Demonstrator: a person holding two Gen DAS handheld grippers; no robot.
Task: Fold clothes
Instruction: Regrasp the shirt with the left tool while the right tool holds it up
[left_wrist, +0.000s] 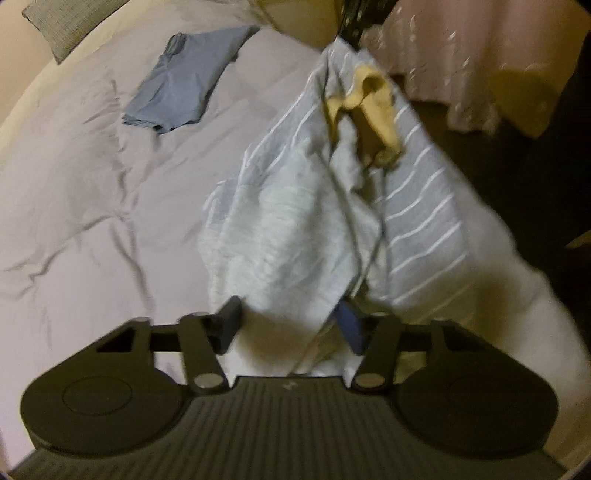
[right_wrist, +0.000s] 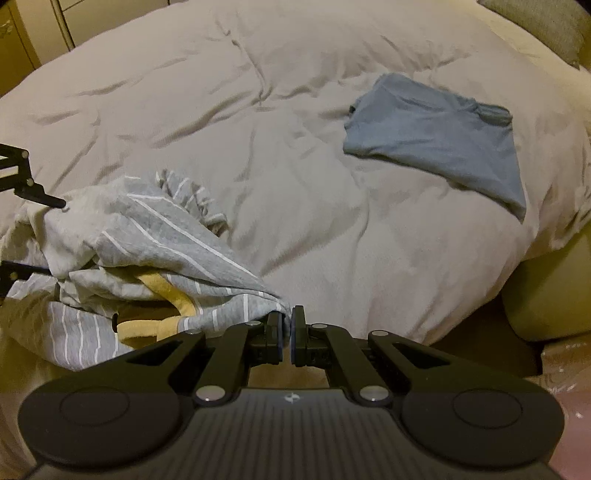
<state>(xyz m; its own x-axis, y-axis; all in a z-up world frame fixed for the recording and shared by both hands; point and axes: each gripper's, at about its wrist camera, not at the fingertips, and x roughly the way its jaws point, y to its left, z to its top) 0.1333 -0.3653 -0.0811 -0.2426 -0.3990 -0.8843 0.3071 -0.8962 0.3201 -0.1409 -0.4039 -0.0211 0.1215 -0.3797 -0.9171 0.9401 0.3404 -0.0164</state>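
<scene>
Nearest me, my right gripper (right_wrist: 288, 326) has its jaws pinched almost together on a corner of a grey striped garment (right_wrist: 155, 236). My left gripper (left_wrist: 291, 325) stands with its jaws fairly wide, and a fold of the same garment (left_wrist: 295, 221) fills the gap between them; I cannot tell whether the fingers are actually pressing on it.

The garment is soft knit, grey with thin white stripes, with a mustard-yellow trim (right_wrist: 162, 295) showing at what looks like the neck opening. It lies bunched at the near edge of the bed, hanging between my two grippers, crumpled and partly inside out. I judge it light and limp: it will sag wherever it is not supported, and a single layer could slip from a pinch. Hems, shoulder seams or the thicker yellow band should give the firmest hold.

Beyond it spreads a pale, wrinkled duvet (right_wrist: 258, 129). Farther back on the duvet, well apart from the striped piece, a blue garment (right_wrist: 436, 136) lies flat in a compact folded shape. A grey pillow (left_wrist: 66, 26) sits at the far edge.
</scene>
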